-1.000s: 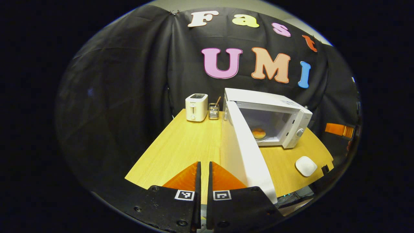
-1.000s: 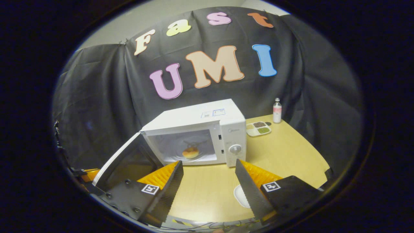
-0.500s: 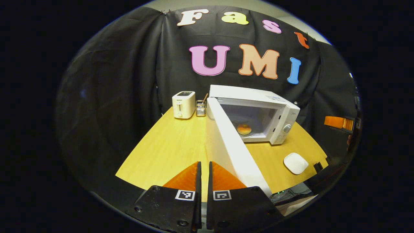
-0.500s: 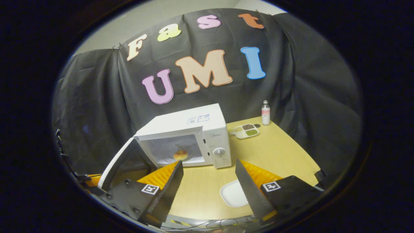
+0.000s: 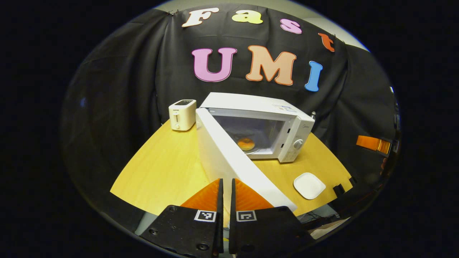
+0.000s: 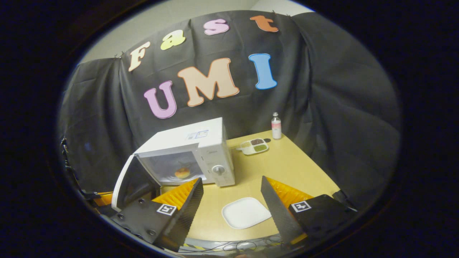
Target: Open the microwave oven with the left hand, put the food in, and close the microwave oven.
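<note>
The white microwave (image 5: 258,118) stands on the wooden table with its door (image 5: 229,161) swung wide open toward me. A round golden bun (image 5: 246,144) lies inside on the turntable. My left gripper (image 5: 226,190) is shut with nothing between its fingers, low at the table's near edge, just left of the door's free edge. In the right gripper view the microwave (image 6: 193,150) sits left of centre, the bun (image 6: 182,173) showing in its cavity and the door (image 6: 131,181) hanging open at the left. My right gripper (image 6: 231,182) is open and holds nothing, back from the oven.
An empty white plate (image 6: 245,212) lies on the table (image 6: 287,168) in front of the microwave, between the right gripper's fingers. A toaster (image 5: 182,114) stands at the back left. A divided dish (image 6: 254,146) and a small bottle (image 6: 276,125) sit at the back right.
Both grippers have drawn back from the microwave, which looks smaller and farther left in each view. The door stays open and the bun stays inside.
</note>
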Tool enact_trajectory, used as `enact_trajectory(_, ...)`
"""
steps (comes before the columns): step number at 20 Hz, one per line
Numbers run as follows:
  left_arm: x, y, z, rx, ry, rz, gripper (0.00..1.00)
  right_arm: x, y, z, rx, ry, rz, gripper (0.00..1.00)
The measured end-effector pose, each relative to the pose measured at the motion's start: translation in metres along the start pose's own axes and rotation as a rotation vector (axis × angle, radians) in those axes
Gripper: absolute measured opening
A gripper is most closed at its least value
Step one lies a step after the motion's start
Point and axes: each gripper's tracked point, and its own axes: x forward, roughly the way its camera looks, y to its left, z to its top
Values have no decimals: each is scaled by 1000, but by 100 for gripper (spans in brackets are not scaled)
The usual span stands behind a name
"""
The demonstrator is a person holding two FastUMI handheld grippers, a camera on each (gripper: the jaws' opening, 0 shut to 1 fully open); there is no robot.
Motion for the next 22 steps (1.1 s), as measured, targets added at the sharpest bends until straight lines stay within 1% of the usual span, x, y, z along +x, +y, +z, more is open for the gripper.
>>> enact_trajectory(5,34,-46,15,-38,-5,-81,6,-7,-39,2,18,-2,-71,91)
enact_trajectory(9,58,-79,33,-44,-22,-149,7,-9,-65,1,28,-9,-121,91)
enact_trajectory(16,95,-121,48,-29,-31,-223,7,-15,-100,-2,34,-23,-200,91)
enact_trajectory(17,100,-126,49,-28,-33,-232,7,-15,-103,-1,42,-25,-207,99)
enact_trajectory(18,105,-130,48,-24,-28,-239,7,-16,-106,-1,52,-27,-212,91)
enact_trajectory(22,121,-146,50,4,-28,-259,7,-15,-115,-4,65,-23,-229,91)
